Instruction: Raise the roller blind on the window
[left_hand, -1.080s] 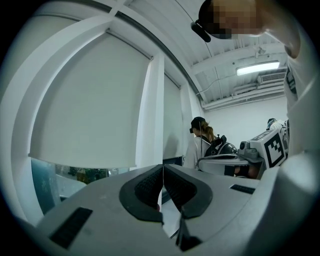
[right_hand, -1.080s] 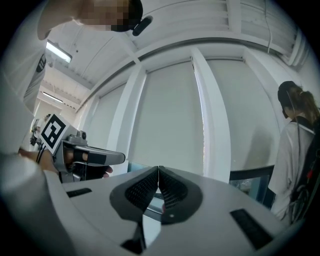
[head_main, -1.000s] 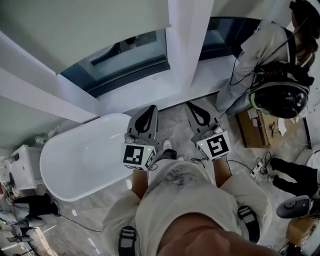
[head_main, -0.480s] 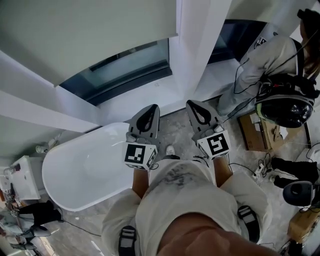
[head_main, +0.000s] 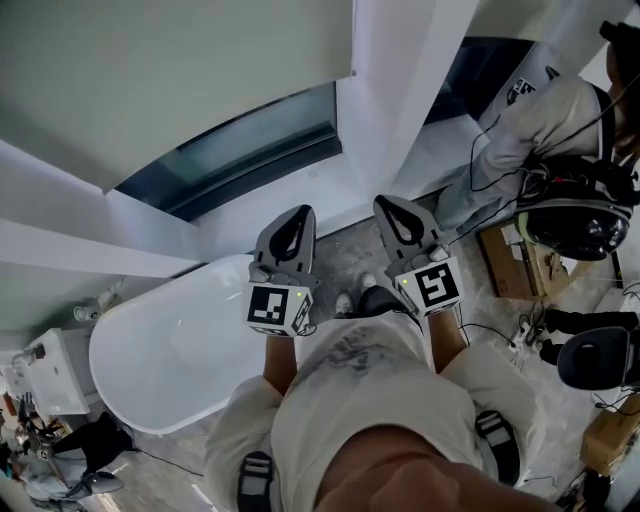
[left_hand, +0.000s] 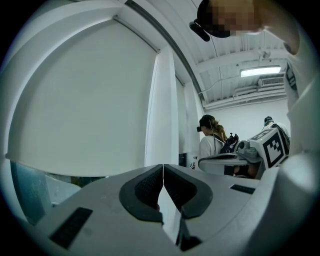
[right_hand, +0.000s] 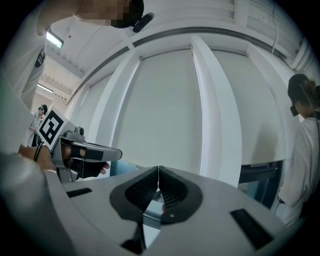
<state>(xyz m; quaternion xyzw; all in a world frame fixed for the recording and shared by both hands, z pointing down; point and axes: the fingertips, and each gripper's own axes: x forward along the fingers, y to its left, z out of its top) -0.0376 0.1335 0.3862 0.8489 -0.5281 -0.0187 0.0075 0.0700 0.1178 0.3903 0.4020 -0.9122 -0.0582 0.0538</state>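
Just holding the left gripper (head_main: 302, 212) and right gripper (head_main: 385, 203) side by side, both pinched together on nothing, pointing toward the roller blind (head_main: 150, 80) hanging ahead, well apart, covering all but the window's (head_main: 262, 140) bottom edge.

Head view: cam on person's head, facing fwd & steeply down over own torso (head_main: 370, 420). Left gripper (head_main: 303, 212) & right gripper (head_main: 385, 203) close, mid-frame. Bathtub (head_main: 150, 350) lower left. Roller blind (head_main: 150, 80) & window (head_main: 250, 150) at top, farther off.
Left gripper view: cam on gripper body, looks level along own jaws, v. near at frame bottom. Faces blind & white post (left_hand: 162, 115); right gripper at right edge.
Right gripper view: same mount, level along own jaws. Faces blind, post centre-right; left gripper at left edge.
Shared: all 3 catch blind, post & second person (head_main: 540, 110). Each gripper view sees the other gripper.
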